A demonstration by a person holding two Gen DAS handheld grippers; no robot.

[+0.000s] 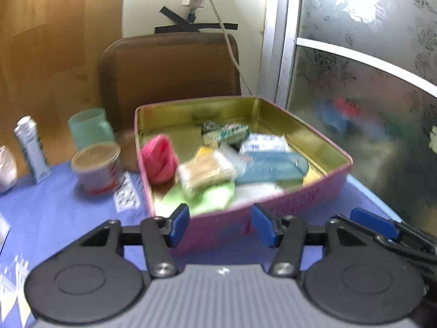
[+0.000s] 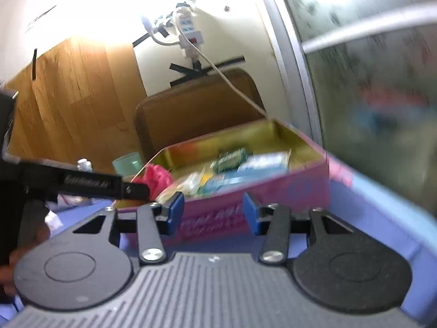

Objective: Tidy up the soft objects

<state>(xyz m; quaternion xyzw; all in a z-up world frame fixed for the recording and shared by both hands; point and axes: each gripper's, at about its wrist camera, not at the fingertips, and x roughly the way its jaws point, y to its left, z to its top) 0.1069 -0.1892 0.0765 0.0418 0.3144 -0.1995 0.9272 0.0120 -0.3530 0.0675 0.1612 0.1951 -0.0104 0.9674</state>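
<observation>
the pink tin (image 1: 300,199) sits in the middle of the left wrist picture, on the blue table cover (image 1: 68,213). many soft things lie inside it already: a pink ball of yarn (image 1: 159,158) at the left side, a clear pack of tan sticks (image 1: 206,173) beside it, a green cloth (image 1: 207,198) under that pack, a blue pouch (image 1: 270,168) to the right, a white and blue pack (image 1: 266,142) behind the pouch, and a green patterned bundle (image 1: 225,132) near the back wall. so most of the job looks done.

the left gripper (image 1: 220,222) is at the bottom middle of its picture, just before the tin's near wall. its blue pads are apart and nothing is between them. the right gripper (image 2: 213,211) is at the bottom middle of its own picture, also near the tin (image 2: 273,191). its pads are apart too and hold nothing.

outside the tin, at the left of the left wrist picture, stand a green cup (image 1: 90,128), a small tub (image 1: 97,166), a white tube (image 1: 32,150) and a pill sheet (image 1: 127,191). these look hard, so they may stay out. it is too blurry to tell if any soft thing is left on the table.

the cup and tub stand close to the tin's left wall and could get bumped. a brown chair (image 1: 169,65) is behind the tin.
</observation>
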